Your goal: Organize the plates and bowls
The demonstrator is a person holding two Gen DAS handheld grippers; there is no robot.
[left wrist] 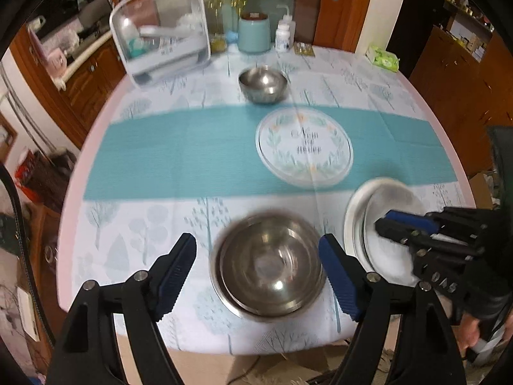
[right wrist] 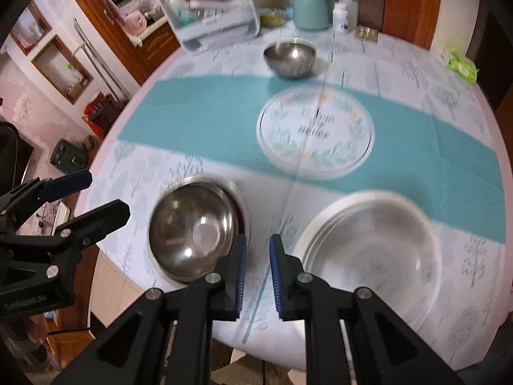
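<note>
Two nested steel bowls sit near the table's front edge. My left gripper hangs above them, jaws wide open and holding nothing. To their right lies a stack of pale plates. My right gripper hovers between the bowls and the plates, shut, with only a narrow empty slit between its blue pads. A leaf-patterned plate lies on the teal band. Behind it stands a single steel bowl.
At the back of the round table stand a clear lidded container, a teal canister and a white bottle. A green packet lies at the far right edge. Wooden cabinets surround the table.
</note>
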